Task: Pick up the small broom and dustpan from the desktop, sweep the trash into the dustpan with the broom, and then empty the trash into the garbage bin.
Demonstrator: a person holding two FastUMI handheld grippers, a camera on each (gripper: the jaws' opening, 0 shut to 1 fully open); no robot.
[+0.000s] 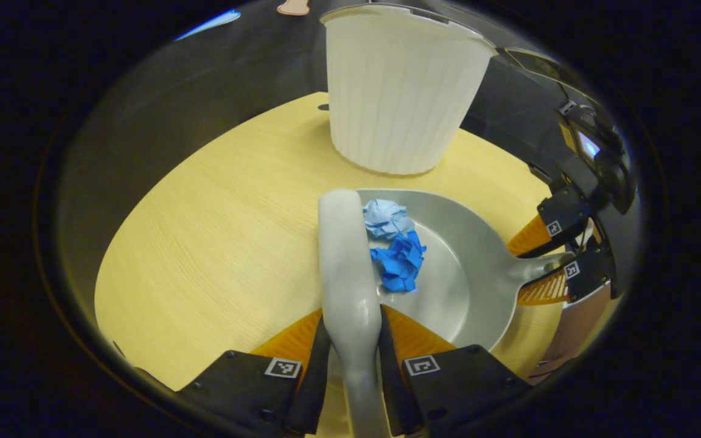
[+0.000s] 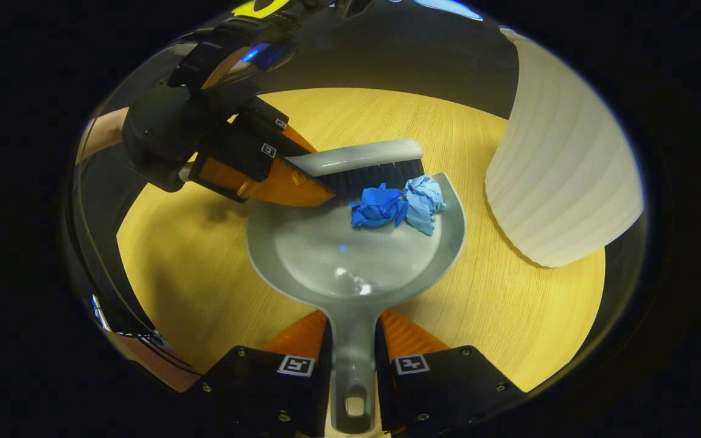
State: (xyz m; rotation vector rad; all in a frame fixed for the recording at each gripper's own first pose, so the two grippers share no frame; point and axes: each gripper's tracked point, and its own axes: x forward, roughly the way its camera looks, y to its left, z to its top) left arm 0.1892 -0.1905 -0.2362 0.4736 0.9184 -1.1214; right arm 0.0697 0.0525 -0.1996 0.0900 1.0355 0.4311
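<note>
My left gripper (image 1: pixel 350 325) is shut on the handle of the small grey broom (image 1: pixel 344 255), whose head lies across the mouth of the grey dustpan (image 1: pixel 466 274). Two crumpled paper scraps, one light blue (image 1: pixel 385 217) and one dark blue (image 1: pixel 400 261), lie inside the pan against the bristles. My right gripper (image 2: pixel 353 331) is shut on the dustpan (image 2: pixel 338 255) handle. In the right gripper view the broom (image 2: pixel 356 158) presses the dark blue scrap (image 2: pixel 378 207) and the light blue scrap (image 2: pixel 425 194) at the pan's front lip, with the left gripper (image 2: pixel 277 170) holding it.
A white ribbed garbage bin (image 1: pixel 402 85) stands on the round light-wood tabletop (image 1: pixel 216 243) just beyond the dustpan; it rises at the right in the right gripper view (image 2: pixel 563 164). The table edge curves close around both grippers.
</note>
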